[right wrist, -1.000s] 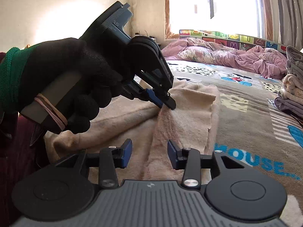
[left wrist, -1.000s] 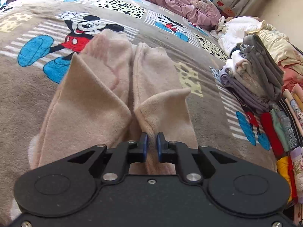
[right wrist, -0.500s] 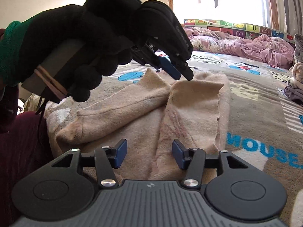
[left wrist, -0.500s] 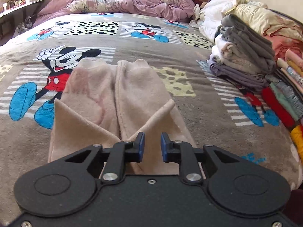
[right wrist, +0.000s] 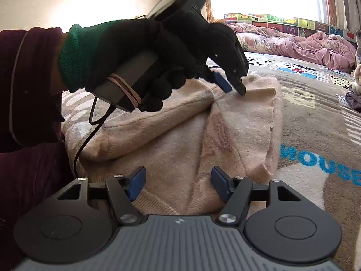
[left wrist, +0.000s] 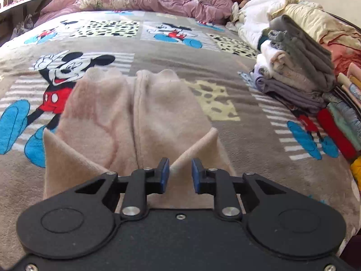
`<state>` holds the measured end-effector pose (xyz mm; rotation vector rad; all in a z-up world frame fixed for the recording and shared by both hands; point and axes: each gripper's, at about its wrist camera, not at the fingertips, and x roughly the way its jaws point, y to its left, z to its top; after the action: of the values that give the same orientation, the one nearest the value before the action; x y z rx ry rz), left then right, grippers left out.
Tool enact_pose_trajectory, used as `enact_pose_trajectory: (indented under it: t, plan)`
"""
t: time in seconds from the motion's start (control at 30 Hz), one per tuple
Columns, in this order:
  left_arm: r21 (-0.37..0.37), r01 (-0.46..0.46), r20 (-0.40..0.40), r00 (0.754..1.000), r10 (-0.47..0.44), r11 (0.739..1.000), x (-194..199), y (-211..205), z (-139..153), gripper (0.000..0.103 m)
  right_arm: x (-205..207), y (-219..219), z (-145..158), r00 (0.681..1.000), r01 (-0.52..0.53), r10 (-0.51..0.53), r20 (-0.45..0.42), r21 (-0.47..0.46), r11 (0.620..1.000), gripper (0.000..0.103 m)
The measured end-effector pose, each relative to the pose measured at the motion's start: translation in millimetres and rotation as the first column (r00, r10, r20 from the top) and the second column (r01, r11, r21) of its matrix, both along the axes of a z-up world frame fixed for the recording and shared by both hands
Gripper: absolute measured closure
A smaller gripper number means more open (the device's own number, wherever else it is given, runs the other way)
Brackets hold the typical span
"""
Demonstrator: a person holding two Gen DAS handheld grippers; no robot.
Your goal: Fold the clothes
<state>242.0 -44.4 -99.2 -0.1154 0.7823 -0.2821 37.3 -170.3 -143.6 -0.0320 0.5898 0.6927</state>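
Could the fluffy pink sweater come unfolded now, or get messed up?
Maybe. The left tool is open just above the pink sweater, so the folded-in sleeves, which stick up a bit, might flop back out. The right tool is open over the hem too; a careless grab could bunch the layers. The tall clothes stack nearby might tip if bumped.

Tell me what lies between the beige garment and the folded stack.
Only bare Mickey blanket, seen in the left wrist view: the garment and stack stand apart, nothing between.
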Motion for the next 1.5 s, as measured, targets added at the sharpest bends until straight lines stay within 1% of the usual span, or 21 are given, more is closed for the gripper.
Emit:
enact_pose_trajectory:
  t: [0.13, 0.23, 0.3, 0.37, 0.43, 0.5, 0.6, 0.67, 0.73, 0.77, 0.8, 0.87, 0.9, 0.97, 1.03, 1.2, 1.3, 1.37, 1.4, 1.47, 1.5]
  plan:
    - [0.043, 0.048, -0.103, 0.994, -0.043, 0.998, 25.9, -12.2, -34.8, 0.084, -0.2, -1.1, 0.6, 1.0, 0.002, -0.002, -0.007, 0.026, 1.0, 0.038]
    - [-0.008, 0.058, -0.125, 0.99, -0.058, 0.998, 30.4, -6.3, -21.9, 0.084, -1.0, -1.1, -2.1, 1.0, 0.002, -0.002, -0.015, 0.019, 1.0, 0.037]
    - [-0.066, 0.042, -0.061, 0.997, -0.046, 0.997, 25.1, -0.1, -9.9, 0.084, -1.6, -1.9, -1.8, 1.0, 0.007, -0.007, -0.017, 0.03, 1.0, 0.038]
    - [-0.013, 0.049, -0.032, 0.998, -0.049, 0.999, 24.4, -5.2, -6.6, 0.082, -7.0, -2.4, 1.0, 1.0, 0.017, -0.018, 0.002, 0.042, 0.999, 0.038]
    - [0.076, 0.065, -0.023, 0.998, -0.063, 0.995, 29.1, -14.4, -11.6, 0.072, -14.7, -3.6, 4.3, 0.998, 0.039, -0.04, 0.037, 0.04, 0.998, 0.039]
    - [0.144, 0.045, 0.011, 0.999, -0.047, 0.989, 33.4, -16.9, -15.7, 0.071, -23.3, -6.5, 9.5, 0.993, 0.073, -0.077, 0.088, 0.043, 0.996, 0.04]
    - [0.094, 0.077, -0.019, 0.997, -0.076, 0.993, 41.7, -13.4, -16.9, 0.071, -32.5, -18.6, 18.8, 0.977, 0.133, -0.146, 0.155, 0.092, 0.987, 0.039]
    - [0.089, 0.123, -0.073, 0.99, -0.117, 0.988, 48.8, -16.2, -22.8, 0.071, -29.7, -24.2, 18.4, 0.971, 0.168, -0.184, 0.153, 0.109, 0.98, 0.039]
    - [0.082, 0.16, -0.094, 0.984, -0.153, 0.984, 52.3, -16.4, -26.1, 0.088, -23.1, -25.1, 15.0, 0.974, 0.18, -0.192, 0.123, 0.106, 0.978, 0.039]
    - [0.046, 0.178, -0.089, 0.981, -0.174, 0.983, 52.1, -13.4, -22.7, 0.098, -20.6, -24.5, 13.4, 0.975, 0.18, -0.191, 0.109, 0.1, 0.978, 0.039]
    - [-0.017, 0.185, -0.068, 0.98, -0.186, 0.982, 50.0, -7.2, -17.1, 0.098, -19.7, -23.5, 11.5, 0.98, 0.171, -0.18, 0.089, 0.092, 0.981, 0.039]
    - [-0.185, 0.214, -0.005, 0.976, -0.219, 0.959, 45.0, 6.7, -8.2, 0.098, -19.2, -20.8, 7.5, 0.988, 0.145, -0.148, 0.04, 0.073, 0.987, 0.039]
    - [-0.216, 0.211, -0.006, 0.976, -0.217, 0.953, 47.4, 9.4, -10.8, 0.098, -18.6, -17.9, 5.1, 0.99, 0.138, -0.14, 0.026, 0.056, 0.989, 0.039]
    - [-0.171, 0.154, -0.077, 0.983, -0.169, 0.973, 60.7, 6.0, -25.3, 0.097, -17.3, -10.8, -0.1, 0.991, 0.131, -0.131, 0.008, 0.014, 0.991, 0.038]
    - [-0.113, 0.125, -0.126, 0.982, -0.139, 0.986, 68.0, 2.2, -38.0, 0.09, -17.0, -8.9, -0.6, 0.992, 0.125, -0.125, 0.002, 0.011, 0.992, 0.037]
    - [-0.071, 0.094, -0.028, 0.995, -0.096, 0.993, 51.7, 3.5, -12.8, 0.079, -18.0, -6.5, -0.1, 0.994, 0.109, -0.109, 0.009, 0.024, 0.994, 0.035]
    - [-0.126, 0.087, 0.022, 0.996, -0.085, 0.988, 24.7, 19.3, 7.0, 0.079, -19.7, -3.6, 0.2, 0.995, 0.095, -0.096, 0.023, 0.018, 0.995, 0.034]
    - [-0.158, 0.138, 0.045, 0.99, -0.133, 0.978, 5.0, 23.3, 12.5, 0.079, -19.2, -2.2, -0.1, 0.996, 0.088, -0.088, 0.028, 0.007, 0.996, 0.032]
    - [-0.14, 0.157, 0.041, 0.987, -0.153, 0.978, -1.0, 20.6, 9.3, 0.079, -19.1, -1.7, -0.2, 0.996, 0.085, -0.085, 0.03, 0.005, 0.996, 0.03]
    - [0.008, 0.132, -0.015, 0.991, -0.132, 0.991, 1.8, 3.6, -12.0, 0.077, -18.9, -0.4, -0.9, 0.996, 0.084, -0.084, 0.03, 0.002, 0.996, 0.03]
    - [0.044, 0.113, -0.051, 0.993, -0.111, 0.993, 6.5, 0.2, -24.6, 0.079, -19.0, 0.2, -1.3, 0.996, 0.084, -0.083, 0.029, 0.0, 0.997, 0.029]
